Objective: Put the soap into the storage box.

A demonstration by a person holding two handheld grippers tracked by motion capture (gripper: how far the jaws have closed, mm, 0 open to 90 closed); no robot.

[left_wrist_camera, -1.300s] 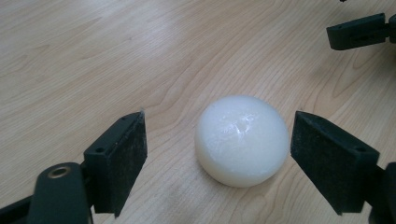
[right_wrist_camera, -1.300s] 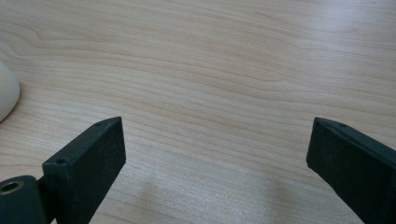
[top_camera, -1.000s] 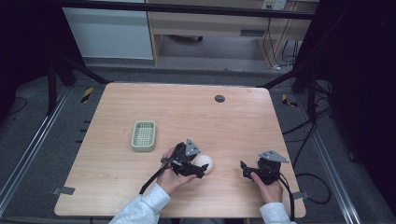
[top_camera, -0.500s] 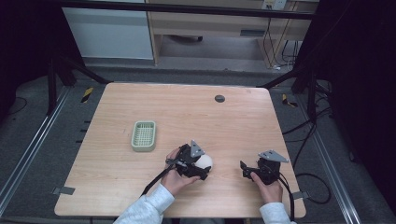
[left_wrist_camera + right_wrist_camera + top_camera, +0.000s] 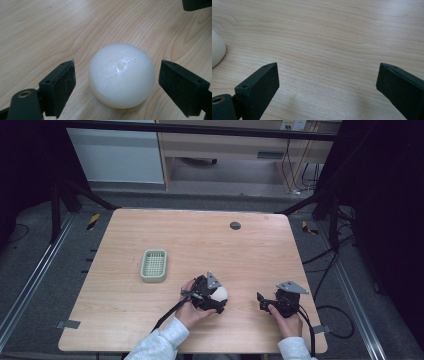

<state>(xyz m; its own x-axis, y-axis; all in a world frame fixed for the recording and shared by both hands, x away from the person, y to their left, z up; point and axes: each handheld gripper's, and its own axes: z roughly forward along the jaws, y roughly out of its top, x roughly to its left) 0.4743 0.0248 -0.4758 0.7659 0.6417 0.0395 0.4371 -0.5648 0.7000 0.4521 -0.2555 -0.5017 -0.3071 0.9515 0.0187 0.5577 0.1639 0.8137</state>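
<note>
A white, smooth, round lump (image 5: 122, 75) lies on the wooden table (image 5: 250, 255), near its front edge. My left gripper (image 5: 117, 72) is open; its two black jaws stand on either side of the lump with a gap on each side. From above, the left gripper (image 5: 216, 296) covers part of the white lump (image 5: 221, 293). Off to the right, my right gripper (image 5: 261, 301) rests low near the table's front. It is open (image 5: 327, 72) over bare wood, and the white lump's edge (image 5: 217, 52) shows at its far left.
A small pale green basket (image 5: 154, 265) sits left of the middle of the table. A dark round disc (image 5: 235, 225) lies near the far edge. Dark frame legs and cables surround the table on the floor.
My left gripper has edged a little to the right, closer around the white lump. The right gripper has stayed in place.
</note>
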